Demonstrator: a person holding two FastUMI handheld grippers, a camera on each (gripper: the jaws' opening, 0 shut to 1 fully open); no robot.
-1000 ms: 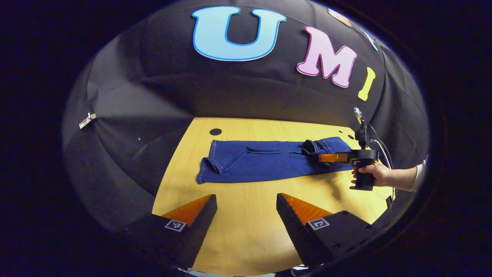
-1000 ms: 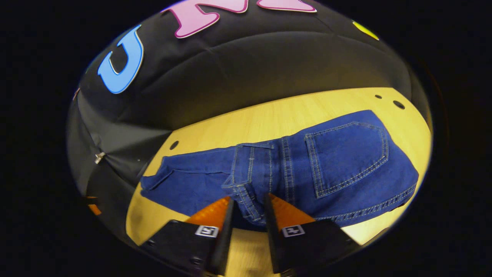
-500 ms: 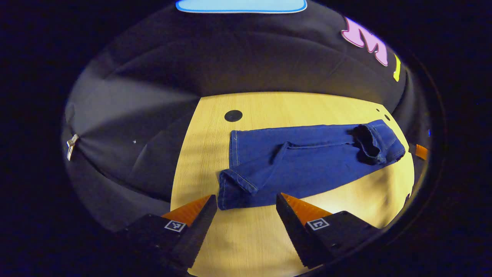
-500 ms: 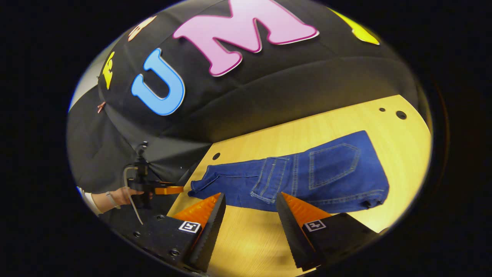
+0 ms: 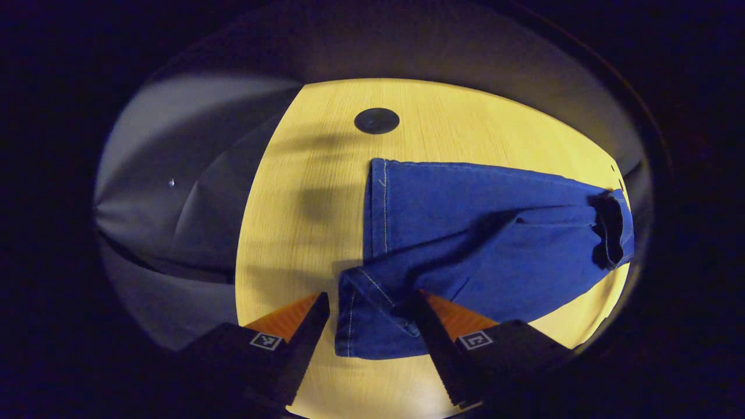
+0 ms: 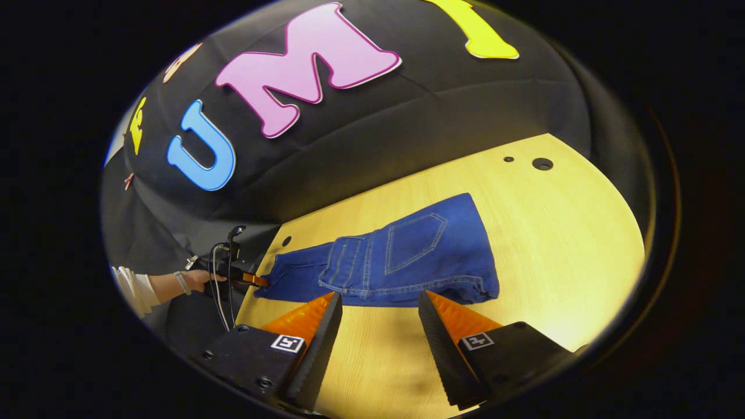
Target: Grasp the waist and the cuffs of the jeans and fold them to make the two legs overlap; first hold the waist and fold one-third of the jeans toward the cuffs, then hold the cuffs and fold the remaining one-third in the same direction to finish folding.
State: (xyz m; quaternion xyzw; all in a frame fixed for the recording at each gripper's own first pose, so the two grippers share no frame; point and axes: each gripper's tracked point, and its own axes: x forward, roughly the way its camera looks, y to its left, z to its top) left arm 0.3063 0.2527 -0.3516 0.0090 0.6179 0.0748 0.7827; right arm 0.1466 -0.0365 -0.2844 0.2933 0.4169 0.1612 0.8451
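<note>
Cuffs next: waist third folded, left gripper closing in on the hem

Table point(image 5: 291, 192) first: a pale wooden top that carries the jeans point(image 5: 465, 233), with a dark round hole point(image 5: 376, 120) near its far edge in the left gripper view. The jeans lie lengthwise across the middle of the table, legs stacked one on the other. In the right gripper view the waist end point(image 6: 407, 256) is already turned back over the legs, back pocket facing up, so I judge the first third to be done and the cuff fold to be the step in hand.

Left gripper point(image 5: 368, 320) stands wide open at the cuffs point(image 5: 366, 302), which sit toward the table's near edge in its view. One finger is on bare wood just beside the hem; the other lies over the cloth. Nothing is clamped yet. In the right gripper view this gripper shows at the cuff end, a hand point(image 6: 195, 280) holding it.

Right gripper point(image 6: 379, 317) hangs open above bare table at the near edge, apart from the folded waist, holding nothing.

The next move likely calls for both cuff layers to sit between the left fingers before they close, then a lift and carry toward the folded waist. The near cuff is rumpled, so catching only one layer is a risk.
</note>
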